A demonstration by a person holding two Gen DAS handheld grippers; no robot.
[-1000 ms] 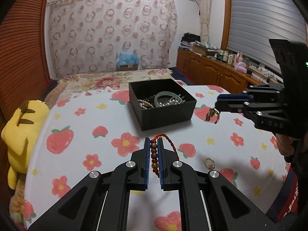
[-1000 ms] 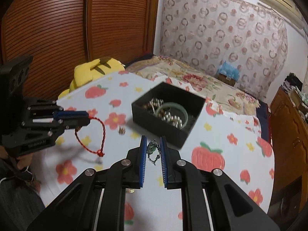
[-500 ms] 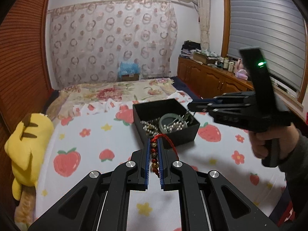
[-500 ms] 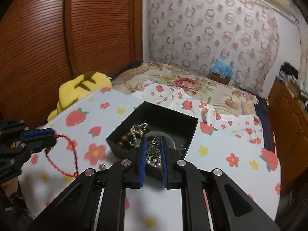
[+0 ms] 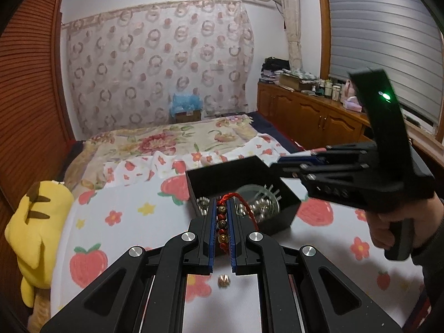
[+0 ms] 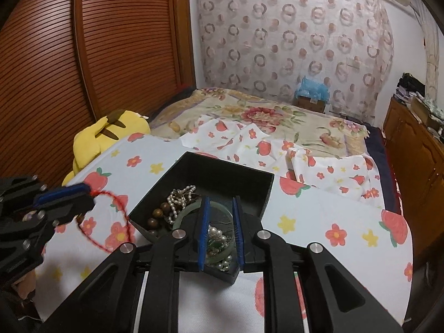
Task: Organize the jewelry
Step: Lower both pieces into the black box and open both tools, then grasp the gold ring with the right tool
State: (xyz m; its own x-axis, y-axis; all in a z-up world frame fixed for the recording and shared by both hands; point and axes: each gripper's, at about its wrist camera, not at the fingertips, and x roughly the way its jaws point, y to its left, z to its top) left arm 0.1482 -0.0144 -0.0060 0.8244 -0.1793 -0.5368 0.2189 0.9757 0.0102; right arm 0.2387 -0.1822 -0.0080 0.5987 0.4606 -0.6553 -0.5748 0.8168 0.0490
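My left gripper (image 5: 222,208) is shut on a red cord bracelet with gold and red beads (image 5: 222,223), held just in front of the black jewelry box (image 5: 288,194). The cord loop also shows in the right wrist view (image 6: 122,216), hanging from the left gripper (image 6: 83,194). My right gripper (image 6: 220,202) is open over the box (image 6: 249,177), with nothing between its fingers. In the box lie a pearl strand (image 6: 180,197), brown beads (image 6: 155,219), a pale green bangle (image 6: 188,216) and a small chain piece (image 6: 215,245). The right gripper (image 5: 280,163) hovers over the box's right side.
A small gold ring (image 5: 223,280) lies on the strawberry-print cloth (image 5: 125,216) below my left gripper. A yellow plush toy (image 5: 30,227) sits at the left edge. A flowered bed (image 6: 263,116) lies behind; wooden cabinets (image 5: 305,116) stand at the right.
My right gripper moved over the box and opened; the small chain piece it held now lies in the box. My left gripper, still holding the red bracelet, came closer to the box.
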